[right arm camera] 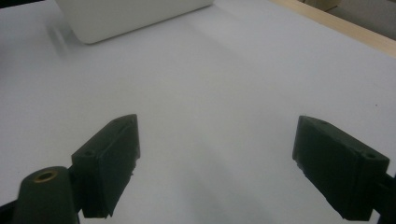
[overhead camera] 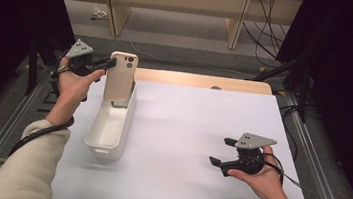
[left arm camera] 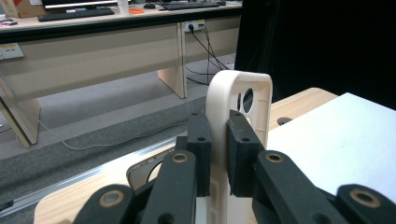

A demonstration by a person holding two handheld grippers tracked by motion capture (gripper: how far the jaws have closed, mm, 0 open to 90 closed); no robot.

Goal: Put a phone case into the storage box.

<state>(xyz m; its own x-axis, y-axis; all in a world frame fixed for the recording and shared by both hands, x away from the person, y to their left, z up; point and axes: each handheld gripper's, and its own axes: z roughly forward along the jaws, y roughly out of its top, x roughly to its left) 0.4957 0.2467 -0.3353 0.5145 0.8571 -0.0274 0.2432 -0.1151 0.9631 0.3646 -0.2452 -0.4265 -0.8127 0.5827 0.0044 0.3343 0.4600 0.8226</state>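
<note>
Left gripper (overhead camera: 109,63) clamped edge-on on the phone case (overhead camera: 121,75) above the bin (overhead camera: 108,131); thin grip, case could pivot or slip. Right gripper (overhead camera: 223,151) jaws apart, idle over the worktop (overhead camera: 186,131).

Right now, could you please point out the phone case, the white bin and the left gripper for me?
phone case (overhead camera: 120,75), high view, middle of its back.
white bin (overhead camera: 105,148), high view, near end wall.
left gripper (left arm camera: 218,154), left gripper view, between its fingertips.
</note>
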